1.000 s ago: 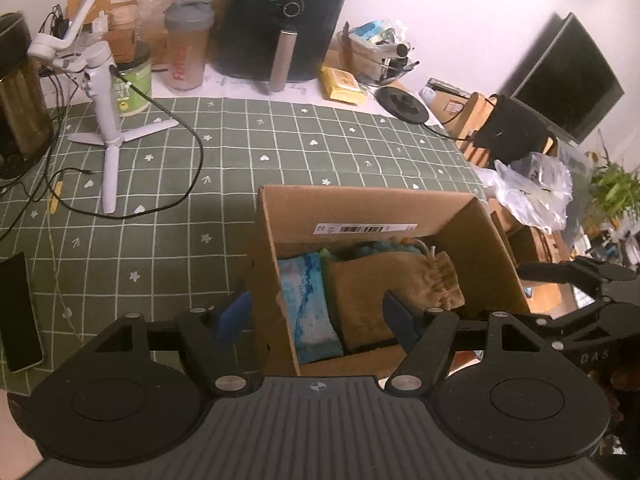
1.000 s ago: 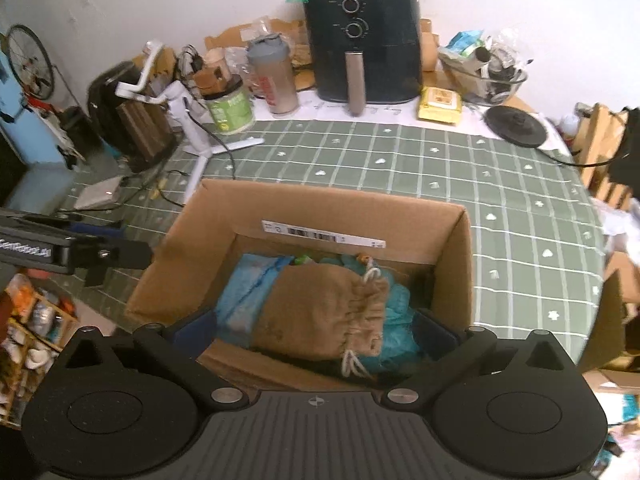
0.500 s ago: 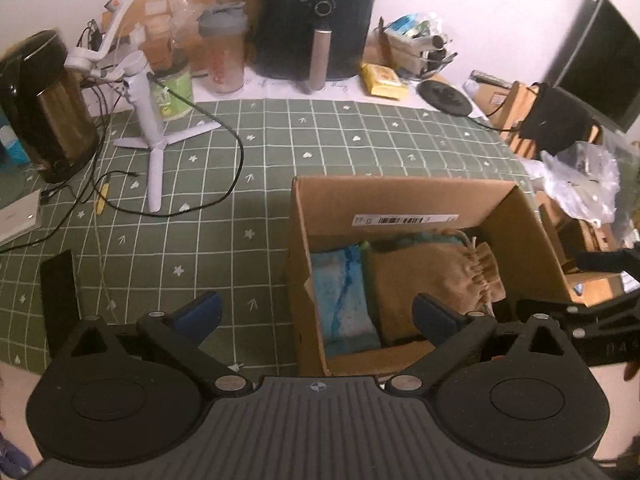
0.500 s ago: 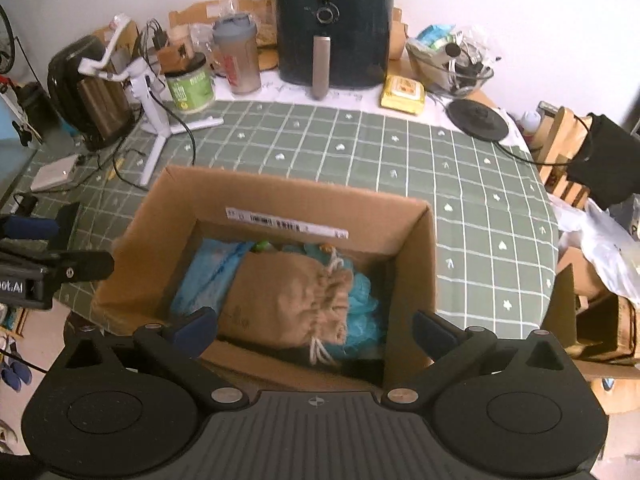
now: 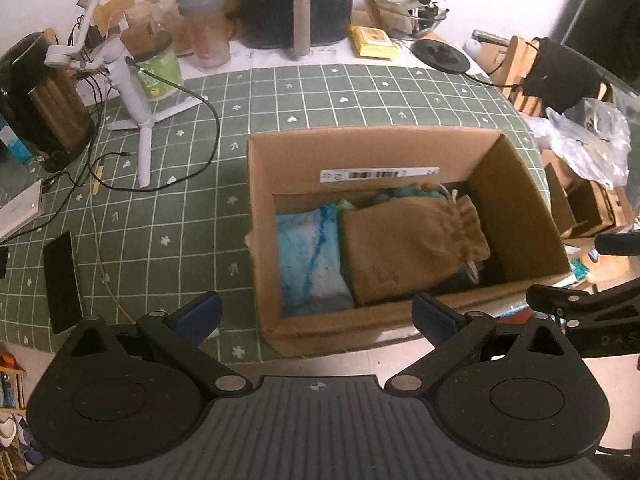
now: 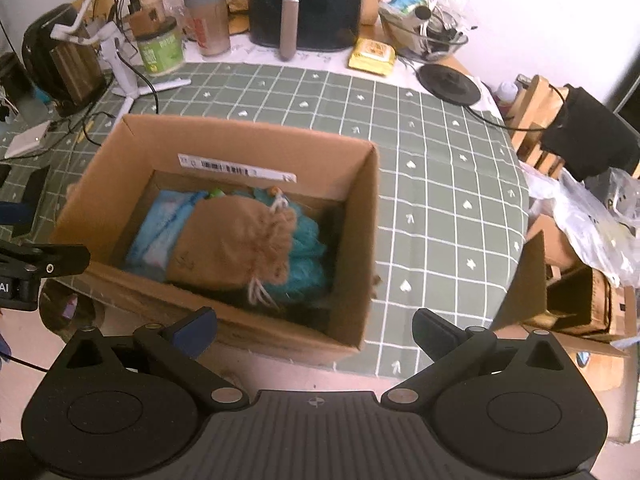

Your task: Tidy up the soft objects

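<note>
An open cardboard box (image 5: 360,152) stands on the green checked tablecloth (image 5: 180,208). Inside it, a tan drawstring pouch (image 5: 408,248) lies on top, beside a blue-and-white soft item (image 5: 308,256) and over something teal (image 5: 400,194). My left gripper (image 5: 316,314) hangs open above the box's near wall, with nothing between its fingers. In the right wrist view the same box (image 6: 248,140) sits to the left, with the pouch (image 6: 232,244) over teal fluff (image 6: 308,248). My right gripper (image 6: 316,330) is open and empty near the box's front right corner.
A black air fryer (image 5: 298,0), a shaker bottle (image 5: 204,28) and a green tub stand at the back. A white tripod stand (image 5: 140,120) with cables and a dark phone (image 5: 60,280) lie left of the box. Plastic bags (image 6: 592,220) and cartons crowd the right, past the table's edge.
My left gripper's jaws have spread from partly closed to wide open, and it has pulled back from the box. The right gripper drew back and shifted right, staying open. The pouch stays in the box.
</note>
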### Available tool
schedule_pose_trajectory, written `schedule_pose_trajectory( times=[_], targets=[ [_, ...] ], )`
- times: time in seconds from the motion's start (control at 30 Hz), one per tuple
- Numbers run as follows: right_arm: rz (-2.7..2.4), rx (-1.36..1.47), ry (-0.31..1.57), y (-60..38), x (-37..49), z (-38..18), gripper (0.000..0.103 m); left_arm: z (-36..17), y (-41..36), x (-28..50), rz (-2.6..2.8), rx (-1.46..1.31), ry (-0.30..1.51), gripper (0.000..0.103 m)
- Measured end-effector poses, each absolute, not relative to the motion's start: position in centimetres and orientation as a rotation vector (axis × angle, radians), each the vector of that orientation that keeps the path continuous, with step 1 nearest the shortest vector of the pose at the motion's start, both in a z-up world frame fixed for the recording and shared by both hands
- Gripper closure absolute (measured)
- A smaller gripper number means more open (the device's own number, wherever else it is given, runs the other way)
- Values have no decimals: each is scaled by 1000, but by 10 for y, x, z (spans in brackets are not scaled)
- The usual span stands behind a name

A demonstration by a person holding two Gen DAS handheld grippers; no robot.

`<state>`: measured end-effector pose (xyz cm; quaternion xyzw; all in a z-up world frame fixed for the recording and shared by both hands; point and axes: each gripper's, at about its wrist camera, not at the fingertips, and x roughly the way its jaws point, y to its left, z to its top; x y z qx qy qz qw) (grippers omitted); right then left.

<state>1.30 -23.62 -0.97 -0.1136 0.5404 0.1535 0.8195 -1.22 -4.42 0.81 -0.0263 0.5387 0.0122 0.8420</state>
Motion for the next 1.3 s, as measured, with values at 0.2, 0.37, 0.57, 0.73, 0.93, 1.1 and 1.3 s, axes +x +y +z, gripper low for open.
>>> schedule_pose_trajectory(
  times=[0.2,0.37,0.57,0.73,0.93,1.1,1.3],
  targets=[
    [328,-247,1175,-244,12,-13,0,6,-55,-13,39,-49,1159,0],
    [333,-234,1183,-250,12,-14,0,5,-55,-14,67,-49,1183,0],
    [341,-224,1183,-252,12,-14,0,4,-50,-19,95,-61,1197,0],
    [349,-227,1193,-251,11,-15,0,0,-45,-21,118,-76,1226,0],
    [346,-234,1206,-247,8,-18,0,-2,-42,-24,116,-92,1238,0],
    [332,-235,1214,-247,8,-20,0,-2,-42,-24,111,-92,1240,0],
    [320,-214,1212,-249,7,-20,0,-4,-41,-26,111,-96,1243,0]
  ],
)
